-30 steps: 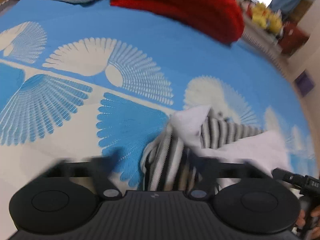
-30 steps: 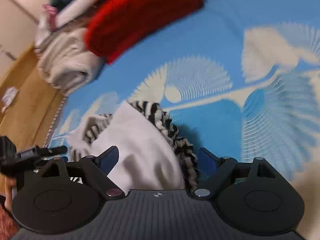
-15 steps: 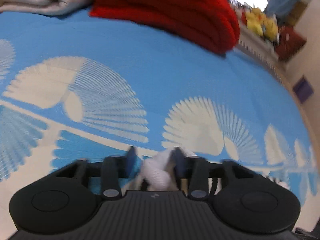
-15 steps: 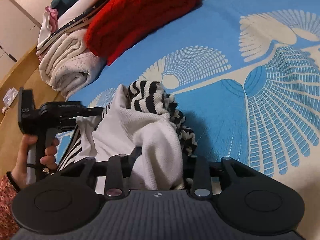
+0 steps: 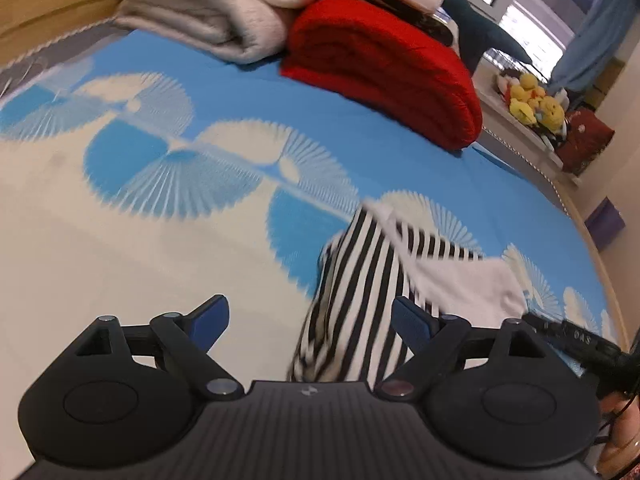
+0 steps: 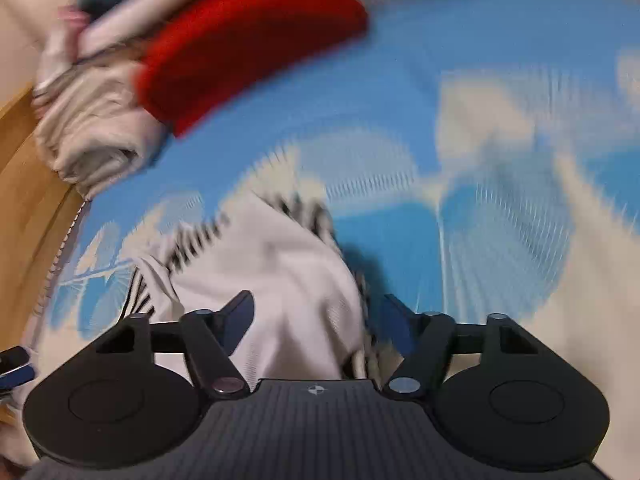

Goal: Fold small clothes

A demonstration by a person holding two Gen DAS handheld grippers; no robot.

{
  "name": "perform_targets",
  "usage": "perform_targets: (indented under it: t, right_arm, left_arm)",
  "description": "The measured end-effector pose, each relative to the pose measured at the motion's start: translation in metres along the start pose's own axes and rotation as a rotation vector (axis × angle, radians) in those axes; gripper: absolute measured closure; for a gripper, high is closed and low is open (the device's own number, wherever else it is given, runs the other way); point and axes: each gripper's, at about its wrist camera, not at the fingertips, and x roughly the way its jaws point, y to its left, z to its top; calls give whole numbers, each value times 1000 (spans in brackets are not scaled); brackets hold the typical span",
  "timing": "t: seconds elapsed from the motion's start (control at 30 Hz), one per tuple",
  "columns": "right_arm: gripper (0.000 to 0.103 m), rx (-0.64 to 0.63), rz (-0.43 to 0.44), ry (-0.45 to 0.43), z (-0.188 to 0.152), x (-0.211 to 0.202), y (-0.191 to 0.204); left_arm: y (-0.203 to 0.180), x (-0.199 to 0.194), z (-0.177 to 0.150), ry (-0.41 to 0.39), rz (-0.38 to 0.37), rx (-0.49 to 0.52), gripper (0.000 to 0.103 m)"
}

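A bed (image 5: 200, 92) covered by a blue sheet with cream fan shapes is seen from the left wrist. At its far edge a beige blanket (image 5: 216, 12) is folded beside a red blanket (image 5: 384, 68), the two touching. Yellow plush toys (image 5: 532, 100) are set on a ledge beyond the bed, near a window. The garment (image 5: 360, 300), black-and-white striped with a white part, is crumpled on the sheet, partly behind the right finger of the left gripper (image 5: 308, 320). That gripper's jaws have just been opening and are spread wide, with nothing pressed between the pads. Part of the right gripper (image 5: 576, 340) is seen at the right edge, just beyond the white cloth.

From the right wrist the picture is heavily blurred. The red blanket (image 6: 248, 44) and beige blanket (image 6: 92, 140) are seen at the upper left, beside the wooden bed frame (image 6: 24, 200). The garment (image 6: 288, 280) is heaped right in front of the right gripper (image 6: 320, 324), with white cloth between the jaws. Those jaws have just been opening and stand apart; whether the pads touch the cloth cannot be told.
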Motion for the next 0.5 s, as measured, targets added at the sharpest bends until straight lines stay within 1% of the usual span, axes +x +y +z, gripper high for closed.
perform_targets:
  t: [0.03, 0.07, 0.1, 0.13, 0.17, 0.23, 0.27, 0.3, 0.33, 0.37, 0.4, 0.43, 0.5]
  right_arm:
    - [65, -79, -4, -50, -4, -5, 11]
    - [81, -153, -17, -91, -7, -7, 23]
    - [89, -217, -31, -134, -7, -7, 34]
    - [97, -267, -11, -163, -6, -3, 42]
    - [97, -303, 2, -171, -4, 5, 49]
    - [99, -318, -21, -142, 6, 32, 53]
    - [102, -309, -61, -123, 10, 48, 51]
    - [103, -274, -126, -73, 16, 71, 44]
    - [103, -212, -147, -28, 18, 89, 33]
    - [103, -146, -131, -16, 17, 101, 21]
    - [103, -115, -101, -43, 16, 103, 14]
    - [103, -101, -81, -58, 16, 100, 12]
    - [98, -82, -45, -89, 16, 79, 13]
  left_arm:
    - [2, 2, -12, -5, 4, -20, 3]
    - [5, 5, -20, -1, 11, -36, 2]
    - [7, 11, -24, 20, 11, -41, 2]
    - [5, 20, -25, 54, -5, -35, 2]
    - [4, 27, -26, 75, -31, -28, 2]
    - [0, 35, -28, 63, -43, -3, 2]
    - [-3, 38, -28, 62, -39, 11, 2]
    - [-6, 43, -27, 71, -44, 18, 2]
    - [-7, 46, -27, 82, -59, 22, 2]
    - [-9, 49, -26, 94, -79, 27, 2]
    - [-12, 49, -25, 97, -95, 32, 2]
    - [-15, 47, -25, 90, -107, 39, 0]
    - [-22, 43, -25, 67, -109, 75, 0]
